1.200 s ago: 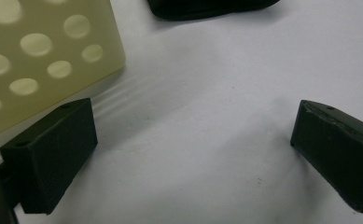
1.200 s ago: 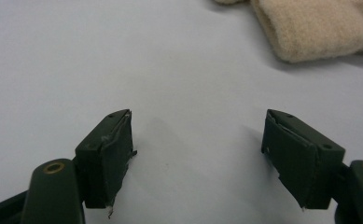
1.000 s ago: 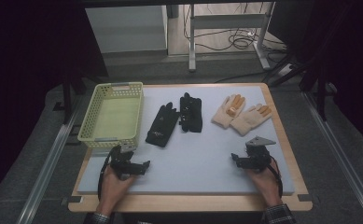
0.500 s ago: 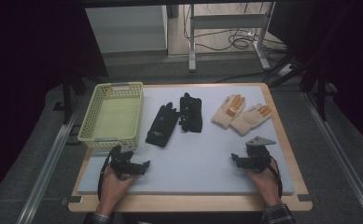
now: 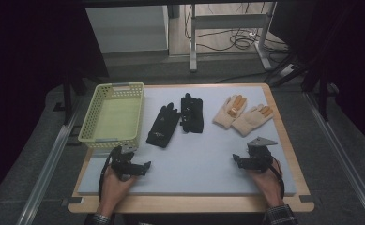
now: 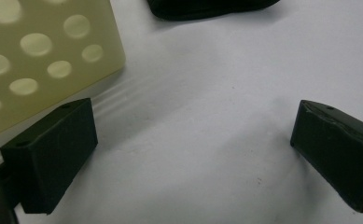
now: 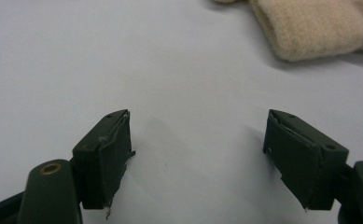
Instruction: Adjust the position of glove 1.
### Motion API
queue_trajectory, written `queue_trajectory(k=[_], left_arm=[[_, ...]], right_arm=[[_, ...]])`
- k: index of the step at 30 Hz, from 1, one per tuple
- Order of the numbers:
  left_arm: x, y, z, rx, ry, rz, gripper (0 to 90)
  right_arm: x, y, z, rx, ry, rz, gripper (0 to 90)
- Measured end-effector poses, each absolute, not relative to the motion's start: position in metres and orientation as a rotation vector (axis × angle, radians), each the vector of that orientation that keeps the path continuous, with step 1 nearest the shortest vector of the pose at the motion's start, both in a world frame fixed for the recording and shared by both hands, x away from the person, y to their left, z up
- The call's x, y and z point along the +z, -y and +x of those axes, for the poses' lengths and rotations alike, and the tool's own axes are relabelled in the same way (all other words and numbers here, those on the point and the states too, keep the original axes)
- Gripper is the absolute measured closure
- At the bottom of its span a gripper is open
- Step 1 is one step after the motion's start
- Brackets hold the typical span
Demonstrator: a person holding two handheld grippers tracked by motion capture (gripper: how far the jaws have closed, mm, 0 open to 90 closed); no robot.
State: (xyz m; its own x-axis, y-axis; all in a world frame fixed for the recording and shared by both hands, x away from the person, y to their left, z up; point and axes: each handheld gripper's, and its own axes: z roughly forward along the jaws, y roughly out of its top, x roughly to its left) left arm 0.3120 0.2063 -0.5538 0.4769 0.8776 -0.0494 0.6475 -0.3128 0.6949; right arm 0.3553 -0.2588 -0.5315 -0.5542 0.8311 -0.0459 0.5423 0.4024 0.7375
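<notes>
Two grippers rest near the table's [image 5: 189, 180] front edge with jaws spread wide and empty: the left gripper [image 5: 140, 168] toward the front left corner, just beside the yellow basket [image 5: 92, 123], the right gripper [image 5: 238, 161] toward the front right corner. The black gloves [image 5: 175, 123] lie mid-table and the tan gloves [image 5: 241, 114] toward the back right corner. Judging from this, each gripper should take its nearer pair by the cuff, pinching one glove cleanly before carrying it to the basket.
</notes>
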Motion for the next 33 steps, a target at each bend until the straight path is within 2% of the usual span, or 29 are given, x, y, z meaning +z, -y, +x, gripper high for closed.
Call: queue_trajectory(k=[21,33], left_arm=[[-0.554,-0.206,0.312,0.449,-1.256,2.066,1.2],[-0.554,-0.206,0.312,0.450,-1.256,2.066,1.2]], right_arm=[[-0.514,0.242,0.360,1.022,-2.263,1.110,27.0],[-0.505,0.217,0.388,1.065,-2.332,1.085,27.1]])
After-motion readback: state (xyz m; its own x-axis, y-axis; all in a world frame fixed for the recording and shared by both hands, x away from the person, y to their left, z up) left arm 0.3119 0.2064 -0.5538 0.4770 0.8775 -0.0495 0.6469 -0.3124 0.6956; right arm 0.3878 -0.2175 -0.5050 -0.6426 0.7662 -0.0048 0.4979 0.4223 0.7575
